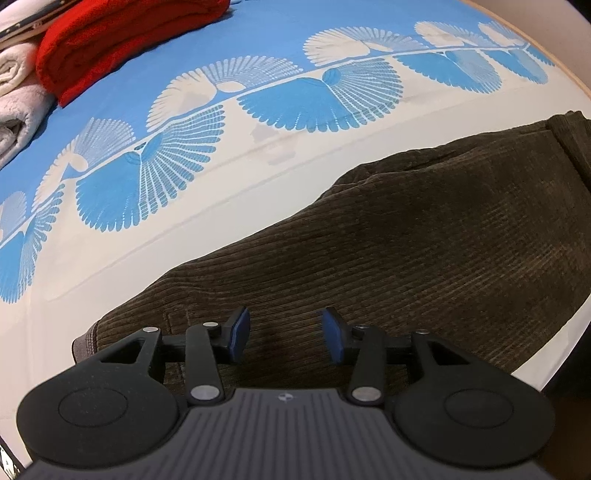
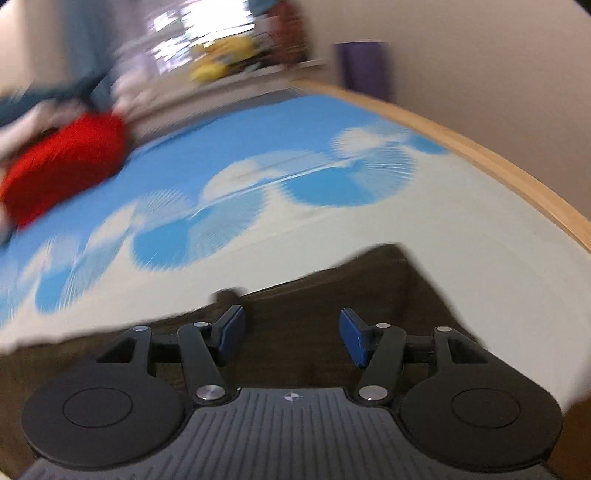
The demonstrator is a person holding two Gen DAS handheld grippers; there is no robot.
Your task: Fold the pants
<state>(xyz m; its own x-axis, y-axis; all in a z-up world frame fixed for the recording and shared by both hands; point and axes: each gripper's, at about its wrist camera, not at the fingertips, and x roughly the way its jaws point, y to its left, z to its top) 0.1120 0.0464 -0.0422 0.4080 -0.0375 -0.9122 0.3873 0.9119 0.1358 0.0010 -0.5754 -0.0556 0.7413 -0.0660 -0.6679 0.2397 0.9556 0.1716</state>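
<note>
Both tools gape wide, empty: left tool (image 1: 284, 334) and right tool (image 2: 291, 334) over the brown corduroy pants (image 1: 406, 236) on the bed (image 1: 258, 33). I'd pinch both layers squarely at the edge before lifting.

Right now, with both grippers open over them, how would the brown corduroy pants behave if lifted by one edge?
The brown corduroy pants would probably drape and sag, since they lie limp with soft creases. The ribbed, thick-looking fabric suggests decent grip and some weight. Both the left hand-held gripper and the right hand-held gripper are open, holding nothing.
</note>
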